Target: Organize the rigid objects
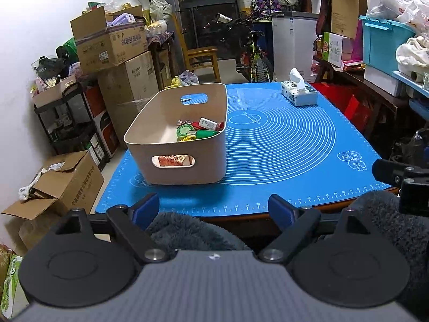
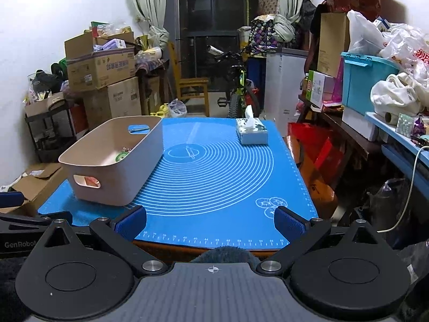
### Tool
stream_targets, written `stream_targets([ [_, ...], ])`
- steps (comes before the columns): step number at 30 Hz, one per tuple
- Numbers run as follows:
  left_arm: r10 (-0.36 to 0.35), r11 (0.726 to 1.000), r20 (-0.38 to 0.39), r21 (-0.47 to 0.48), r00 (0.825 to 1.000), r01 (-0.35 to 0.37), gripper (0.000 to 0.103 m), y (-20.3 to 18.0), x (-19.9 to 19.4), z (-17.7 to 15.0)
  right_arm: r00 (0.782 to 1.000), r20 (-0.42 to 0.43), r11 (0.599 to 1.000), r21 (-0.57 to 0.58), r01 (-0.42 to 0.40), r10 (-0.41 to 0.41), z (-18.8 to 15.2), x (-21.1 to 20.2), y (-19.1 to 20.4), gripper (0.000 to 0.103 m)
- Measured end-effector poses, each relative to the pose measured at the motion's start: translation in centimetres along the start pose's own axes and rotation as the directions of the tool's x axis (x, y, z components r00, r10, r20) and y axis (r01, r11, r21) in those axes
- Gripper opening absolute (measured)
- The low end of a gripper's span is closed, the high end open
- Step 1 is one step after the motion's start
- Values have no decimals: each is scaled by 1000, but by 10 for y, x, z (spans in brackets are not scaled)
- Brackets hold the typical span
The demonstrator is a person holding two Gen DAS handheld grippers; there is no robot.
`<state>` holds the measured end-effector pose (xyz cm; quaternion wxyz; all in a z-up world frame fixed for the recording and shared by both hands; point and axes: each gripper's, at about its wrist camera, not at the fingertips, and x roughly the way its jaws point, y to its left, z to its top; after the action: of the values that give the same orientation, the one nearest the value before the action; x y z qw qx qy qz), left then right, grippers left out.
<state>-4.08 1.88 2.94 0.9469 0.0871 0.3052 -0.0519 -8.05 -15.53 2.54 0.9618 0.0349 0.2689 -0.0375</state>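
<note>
Two forward-looking fisheye views from handheld grippers, both aimed across a blue silicone mat [image 1: 281, 145] marked with pale concentric rings and covering a table.

In the left wrist view, the left gripper [image 1: 214, 209] fills the bottom of the frame, its blue-padded fingers [image 1: 146, 209] spread wide with nothing between them; behind the gap lies dark fuzzy fabric at the table's near edge. Left of centre a beige plastic bin [image 1: 177, 134] with cut-out handles stands on the mat. Inside it, toward its right wall, lie small rigid objects [image 1: 198, 130]: a green round piece, a green oblong one, a white packet and some red bits. An orange patterned item shows through the near handle slot. In the upper right of the mat a tissue box [image 1: 299, 92] stands well apart from the bin. At the right edge of the frame, part of the other gripper's black body pokes in.

In the right wrist view, the right gripper [image 2: 210, 224] sits at the bottom, its jaws also wide and empty, just above the mat's near ruler edge. The bin [image 2: 115, 161] is at mid left, the tissue box [image 2: 252, 131] at upper centre.

Around the table are stacked cardboard boxes [image 1: 112, 43] in the upper left, a bicycle [image 1: 253, 53] at the far back, and a turquoise storage crate [image 1: 386, 43] in the upper right.
</note>
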Motion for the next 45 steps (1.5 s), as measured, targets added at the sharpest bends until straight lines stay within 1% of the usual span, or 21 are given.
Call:
stream_targets([
  [11,-17,1000,-5,-12,1000,17,88,2,4,-3,1000,8,1000,-29,12,-12,-3,1,8,101],
  [27,-23,1000,-6,-15,1000,23,88,2,4,-4,1000,27,998,-64,14,-13,-3,-2,13,101],
  [45,-22,1000,-6,-16,1000,22,89,3,4,-3,1000,28,998,-65,15,-13,-3,-3,12,101],
])
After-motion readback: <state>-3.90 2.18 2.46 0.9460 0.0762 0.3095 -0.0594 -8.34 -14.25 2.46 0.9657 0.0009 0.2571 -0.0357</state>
